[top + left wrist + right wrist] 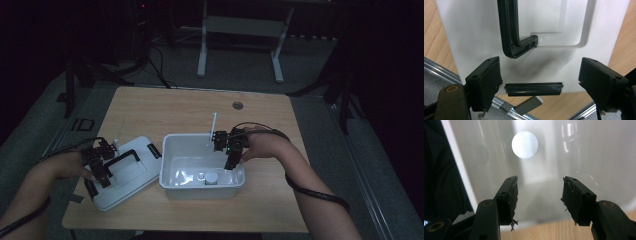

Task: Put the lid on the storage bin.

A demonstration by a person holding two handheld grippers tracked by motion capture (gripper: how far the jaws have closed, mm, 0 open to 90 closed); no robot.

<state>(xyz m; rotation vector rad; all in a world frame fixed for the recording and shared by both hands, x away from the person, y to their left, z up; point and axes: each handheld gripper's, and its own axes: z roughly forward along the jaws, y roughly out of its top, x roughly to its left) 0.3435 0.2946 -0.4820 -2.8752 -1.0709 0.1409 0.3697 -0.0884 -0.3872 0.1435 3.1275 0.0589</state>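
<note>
On the wooden worktop (150, 107), the left claw (539, 82) is hovering spread over the white plastic lid with black handle (514, 32); the right claw (539, 195) is gaping inside the white plastic tub (172, 150), above a white-capped jar (524, 144). No writing is readable.

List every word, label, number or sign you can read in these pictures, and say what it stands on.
None can be read.
The white lid and its black handle carry no print.
The white bin and the white-capped bottle inside it show no legible label.
Neither the left claw nor the right claw bears markings.
</note>
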